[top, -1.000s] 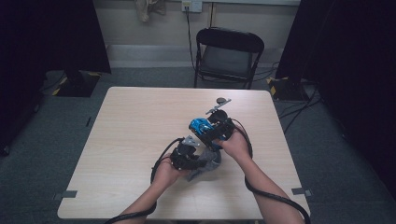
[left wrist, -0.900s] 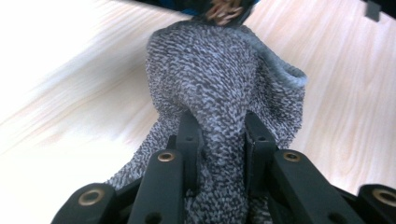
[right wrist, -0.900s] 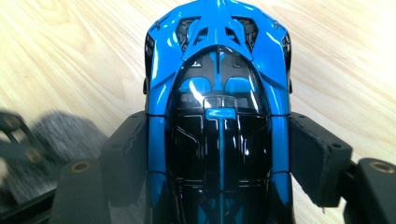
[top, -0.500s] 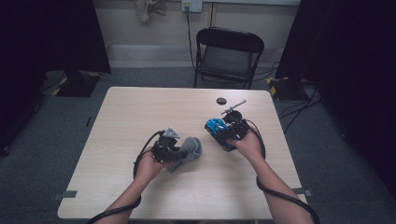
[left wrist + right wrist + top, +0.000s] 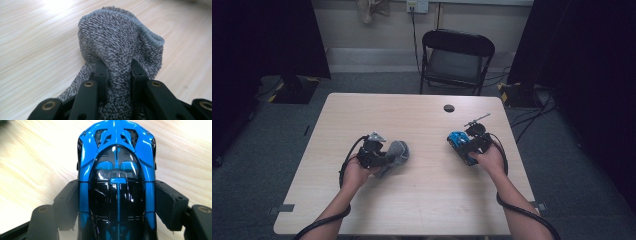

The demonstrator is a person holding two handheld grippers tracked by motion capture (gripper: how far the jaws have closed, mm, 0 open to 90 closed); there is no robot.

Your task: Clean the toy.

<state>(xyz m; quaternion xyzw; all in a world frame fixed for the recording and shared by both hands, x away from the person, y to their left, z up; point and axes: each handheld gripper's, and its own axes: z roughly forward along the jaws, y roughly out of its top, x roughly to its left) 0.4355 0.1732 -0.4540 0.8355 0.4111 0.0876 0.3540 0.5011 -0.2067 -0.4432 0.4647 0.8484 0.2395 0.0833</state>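
bare table [image 5: 427, 195] between both grippers; small black disc [image 5: 449, 108] farther back.

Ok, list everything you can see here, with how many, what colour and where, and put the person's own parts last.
cloth: one, grey, left of the table's middle, pinched in the left gripper
toy car: one, blue and black, right side of the table, held between the right gripper's jaws
table: one, light wood, centre of the room
hole: one, dark, round, in the table near its far edge
chair: one, black, folding, behind the table
floor: grey carpet, around the table
left gripper: one, black, shut on the cloth
right gripper: one, black, shut on the toy car
forearms: two, coming in from the bottom edge
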